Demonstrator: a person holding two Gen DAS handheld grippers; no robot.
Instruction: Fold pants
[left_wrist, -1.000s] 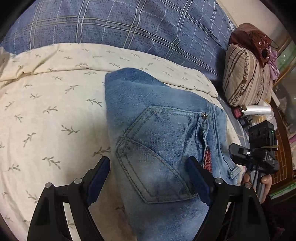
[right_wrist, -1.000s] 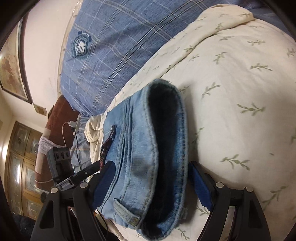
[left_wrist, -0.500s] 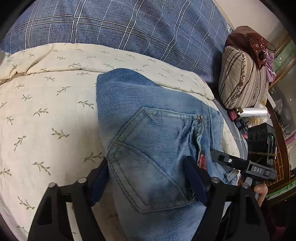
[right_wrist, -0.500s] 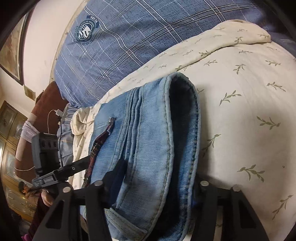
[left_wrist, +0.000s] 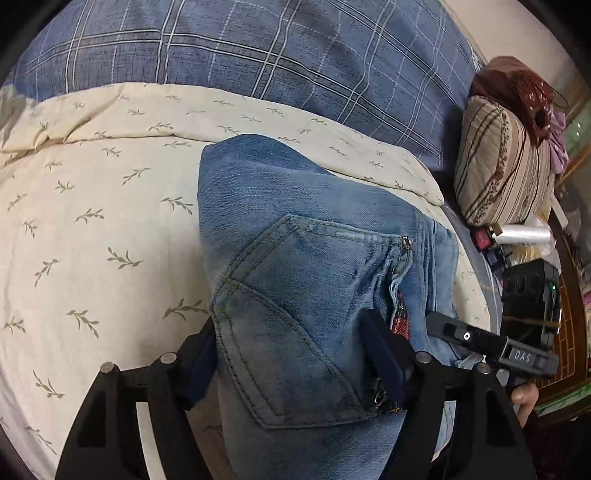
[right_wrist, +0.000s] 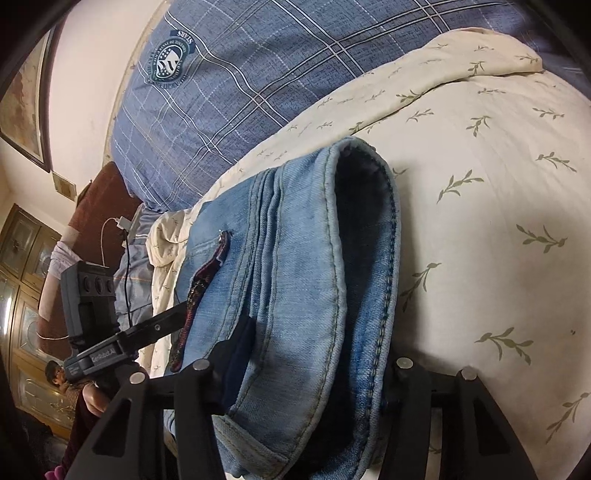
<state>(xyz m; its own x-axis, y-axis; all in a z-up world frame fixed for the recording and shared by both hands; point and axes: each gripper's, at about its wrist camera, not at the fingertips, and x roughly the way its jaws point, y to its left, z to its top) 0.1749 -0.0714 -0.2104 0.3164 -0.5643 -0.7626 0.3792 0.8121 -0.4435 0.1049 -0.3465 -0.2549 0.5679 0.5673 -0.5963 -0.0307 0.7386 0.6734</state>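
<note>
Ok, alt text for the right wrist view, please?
The right gripper is clamped on the waistband end of folded jeans, its jaws having just closed. The jeans lie on a cream leaf-print quilt; a blue plaid pillow sits behind, the left gripper at left.

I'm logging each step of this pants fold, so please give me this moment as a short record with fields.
item: folded blue jeans, back pocket facing up
surface: cream leaf-print quilt over a blue plaid cover
left hand-held gripper: closed on the jeans across the pocket end, jaws just closing
right hand-held gripper: closed on the waistband edge
beside bed: striped pillow
stage: folded bundle gripped at both sides
</note>
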